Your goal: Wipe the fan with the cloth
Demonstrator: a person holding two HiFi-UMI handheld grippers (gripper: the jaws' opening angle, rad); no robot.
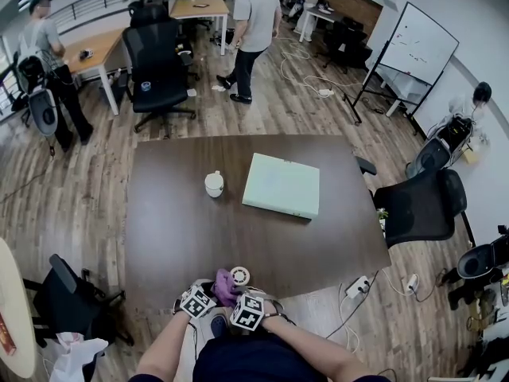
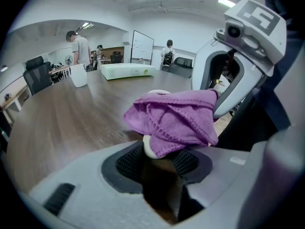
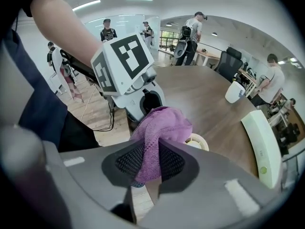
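Observation:
A small white fan (image 1: 239,276) sits at the near edge of the dark table (image 1: 175,229), right in front of me. In the left gripper view my left gripper (image 2: 155,159) is shut on the fan's white lower part (image 2: 149,148), and the purple cloth (image 2: 174,118) drapes over the rest of it. My right gripper (image 3: 148,161) is shut on a fold of the cloth (image 3: 159,130), which it holds against the fan beside the fan's round head (image 3: 196,141). Both marker cubes, left (image 1: 196,301) and right (image 1: 248,311), sit close together over the table edge.
A pale green flat box (image 1: 281,185) and a white cup (image 1: 214,184) rest mid-table. A black office chair (image 1: 421,205) stands at the table's right side, another (image 1: 157,62) beyond the far edge. Several people stand among the desks at the back.

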